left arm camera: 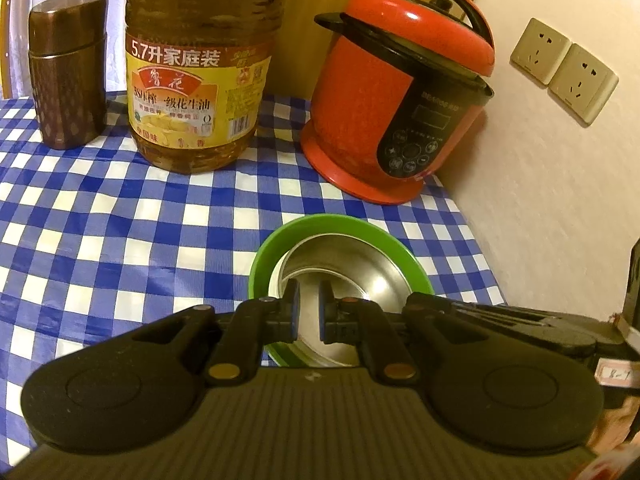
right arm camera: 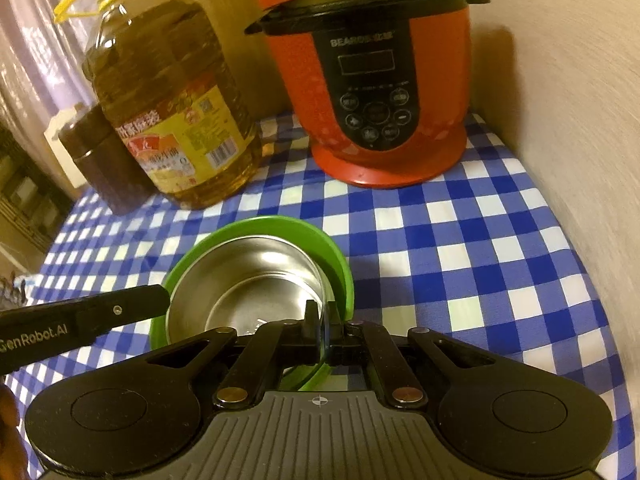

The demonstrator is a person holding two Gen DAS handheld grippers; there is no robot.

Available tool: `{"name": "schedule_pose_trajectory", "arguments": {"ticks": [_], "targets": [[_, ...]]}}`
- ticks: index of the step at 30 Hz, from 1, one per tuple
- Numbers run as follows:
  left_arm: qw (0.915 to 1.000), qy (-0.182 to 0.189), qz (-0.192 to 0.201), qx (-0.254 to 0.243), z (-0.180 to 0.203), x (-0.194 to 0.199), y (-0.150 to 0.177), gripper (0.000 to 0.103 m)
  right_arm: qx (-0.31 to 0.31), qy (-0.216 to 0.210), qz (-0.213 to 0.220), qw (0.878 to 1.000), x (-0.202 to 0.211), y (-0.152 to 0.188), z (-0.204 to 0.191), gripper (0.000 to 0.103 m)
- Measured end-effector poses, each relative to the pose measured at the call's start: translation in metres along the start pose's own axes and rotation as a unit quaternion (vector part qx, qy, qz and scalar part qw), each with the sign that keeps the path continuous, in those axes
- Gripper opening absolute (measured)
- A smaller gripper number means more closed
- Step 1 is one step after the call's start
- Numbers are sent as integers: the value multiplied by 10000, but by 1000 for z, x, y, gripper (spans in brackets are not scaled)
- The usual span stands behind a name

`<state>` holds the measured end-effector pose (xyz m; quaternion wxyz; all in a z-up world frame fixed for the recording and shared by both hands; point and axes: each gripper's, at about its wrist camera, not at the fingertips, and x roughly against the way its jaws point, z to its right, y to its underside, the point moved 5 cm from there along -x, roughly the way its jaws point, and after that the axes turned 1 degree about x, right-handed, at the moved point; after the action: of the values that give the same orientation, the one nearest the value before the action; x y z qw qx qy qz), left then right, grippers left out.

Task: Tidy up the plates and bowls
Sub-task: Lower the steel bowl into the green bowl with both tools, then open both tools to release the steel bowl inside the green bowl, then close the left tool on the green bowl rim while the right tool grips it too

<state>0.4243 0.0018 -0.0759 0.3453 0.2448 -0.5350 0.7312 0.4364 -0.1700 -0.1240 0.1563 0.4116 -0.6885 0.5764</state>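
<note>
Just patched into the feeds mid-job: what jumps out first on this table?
The red electric cooker dominates the back of the blue-and-white checked tablecloth, against the wall, with a big bottle of cooking oil to its left. Front and centre is a steel bowl nested inside a green bowl; the right claw is shut on the rim on the near right side, while the left claw hangs shut over the bowls.

Steel bowl [right arm camera: 244,280] inside outer bowl [right arm camera: 340,264] on surface [right arm camera: 480,240]; cooker [right arm camera: 372,92] at 1 o'clock, oil bottle [right arm camera: 172,120] at 11, canister [left arm camera: 68,72] beyond.
</note>
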Motion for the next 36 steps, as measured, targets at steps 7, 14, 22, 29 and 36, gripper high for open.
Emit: {"name": "schedule_pose_trajectory", "arguments": {"ticks": [7, 14, 22, 29, 36], "targets": [[10000, -20, 25, 24, -3, 3, 2, 6, -113, -92, 147, 9998, 8, 1, 3, 2], [9998, -75, 177, 57, -8, 11, 0, 13, -243, -153, 279, 9992, 21, 4, 6, 17], [9993, -218, 271, 119, -15, 23, 7, 32, -420, -76, 370, 9984, 37, 14, 12, 50], [9990, -297, 313, 136, -16, 39, 18, 48, -509, -50, 256, 9984, 52, 29, 10, 51], [9989, -359, 292, 37, -12, 57, 32, 60, -541, -22, 194, 9983, 69, 44, 8, 51]]}}
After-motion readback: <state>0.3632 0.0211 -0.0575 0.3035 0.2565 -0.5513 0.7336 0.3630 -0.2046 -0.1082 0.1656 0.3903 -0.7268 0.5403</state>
